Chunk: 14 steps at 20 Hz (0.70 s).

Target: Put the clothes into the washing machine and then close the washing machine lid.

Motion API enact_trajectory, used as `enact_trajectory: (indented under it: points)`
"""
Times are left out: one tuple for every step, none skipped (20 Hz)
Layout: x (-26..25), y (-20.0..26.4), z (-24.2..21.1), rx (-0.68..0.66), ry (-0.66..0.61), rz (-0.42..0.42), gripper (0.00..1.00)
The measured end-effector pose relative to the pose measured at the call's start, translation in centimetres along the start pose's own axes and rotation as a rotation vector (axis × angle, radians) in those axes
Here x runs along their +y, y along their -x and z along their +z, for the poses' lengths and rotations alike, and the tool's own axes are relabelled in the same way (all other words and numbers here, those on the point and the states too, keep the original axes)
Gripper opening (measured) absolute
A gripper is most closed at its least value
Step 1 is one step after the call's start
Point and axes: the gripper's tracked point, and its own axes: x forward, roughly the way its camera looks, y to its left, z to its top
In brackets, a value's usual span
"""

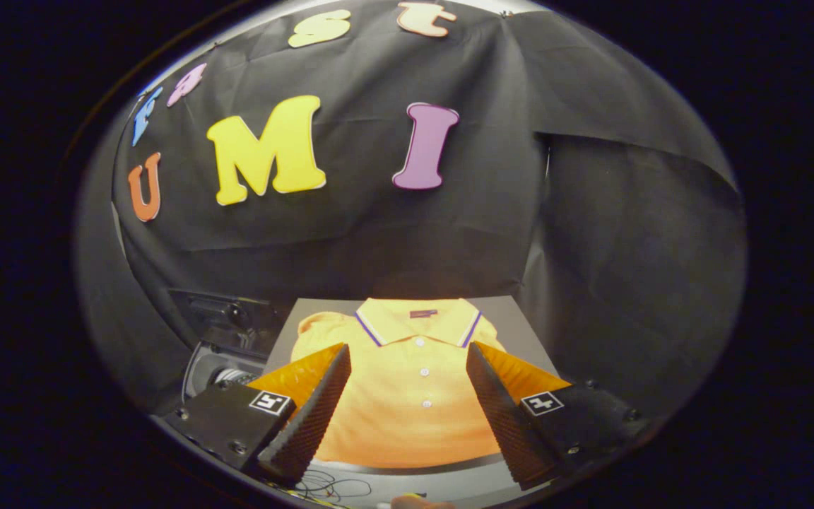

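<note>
Black cloth wall [591, 233] behind; grey surface [520, 332] lower centre. Yellow polo shirt [407, 396] — spread flat, collar uppermost. Gripper [407, 371] — jaws wide apart, empty, above shirt. Washing machine [227, 332], lower left.

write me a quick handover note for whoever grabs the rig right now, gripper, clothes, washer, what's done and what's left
Gripper: open, fingers spread wide and holding nothing; it is above the shirt, which shows between the fingers.
Shirt: orange polo with white buttons, lying flat and face up on a grey board, collar toward the black cloth wall.
Washer: to the left of the board, beyond the left finger; I can't tell whether its lid is up.
Done: nothing yet; shirt not picked up.
Left: grasp the shirt, drop it into the washer, close the lid.
</note>
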Motion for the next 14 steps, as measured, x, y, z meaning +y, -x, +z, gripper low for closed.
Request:
enact_trajectory:
  points:
    - [-0.6,-1.0,-0.3,0.028,0.004,-0.022,1.0]
    - [-0.8,-1.9,-0.4,0.052,0.006,-0.015,1.0]
    - [-1.0,-2.8,-0.9,0.07,0.005,-0.018,1.0]
    - [-1.0,-3.7,-1.2,0.096,0.01,-0.025,1.0]
    - [-1.1,-4.5,-1.7,0.121,0.015,-0.025,1.0]
    - [-0.9,-5.1,-2.0,0.139,0.012,-0.02,1.0]
    - [-0.8,-5.5,-2.3,0.159,0.015,-0.012,1.0]
    - [-0.9,-6.0,-2.8,0.187,0.015,-0.016,1.0]
    - [-0.9,-6.3,-3.3,0.21,0.008,-0.012,1.0]
    - [-0.9,-6.7,-3.9,0.242,0.001,-0.01,1.0]
    - [-0.9,-7.1,-4.3,0.261,-0.011,-0.009,1.0]
    - [-1.0,-7.4,-4.6,0.273,-0.021,-0.009,1.0]
    - [-1.1,-7.6,-4.9,0.288,-0.023,-0.01,1.0]
    - [-1.0,-7.8,-5.2,0.303,-0.024,-0.011,1.0]
